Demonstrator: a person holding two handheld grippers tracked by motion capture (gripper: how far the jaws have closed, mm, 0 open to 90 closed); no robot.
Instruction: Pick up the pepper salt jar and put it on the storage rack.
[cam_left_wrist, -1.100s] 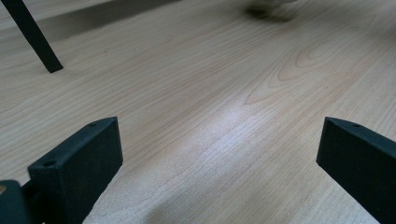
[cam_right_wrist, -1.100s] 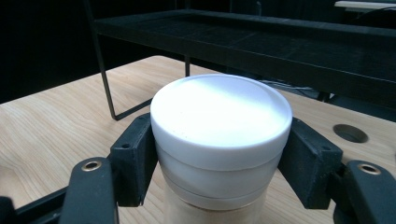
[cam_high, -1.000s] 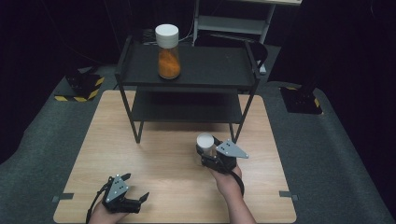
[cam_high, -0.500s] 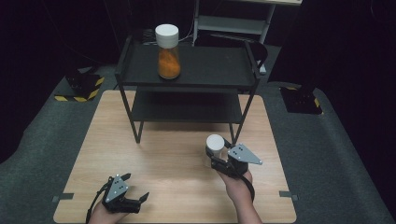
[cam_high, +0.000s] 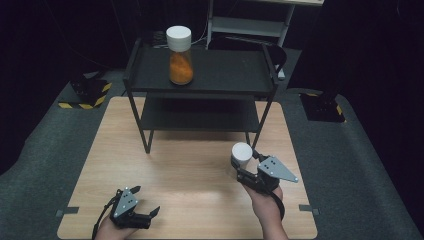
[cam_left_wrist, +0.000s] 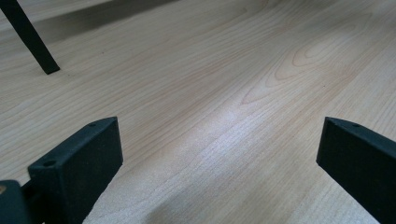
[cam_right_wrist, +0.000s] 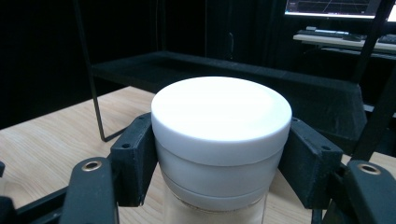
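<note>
— Two tiers on black rack (cam_high: 200, 75), standing on pale wood table (cam_high: 190, 170); dark room around, grey floor.
— On top?
— Orange-filled jar (cam_high: 180, 55), white lid.
— Right gripper (cam_high: 245, 167)?
— Clamped on second jar (cam_right_wrist: 219, 135), near rack's right leg; contents hidden below lid.
— Left gripper (cam_high: 145, 212)?
— Spread wide, nothing between, low at near edge.

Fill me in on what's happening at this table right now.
A person works at a wooden table with a gripper in each hand. The right gripper is shut on a white-lidded jar, clamped just under the lid, out in front of a black two-tier shelf. A second white-lidded jar with orange contents stands on the shelf's top tier. The left gripper is low by the table's near edge, jaws wide open and holding nothing.
</note>
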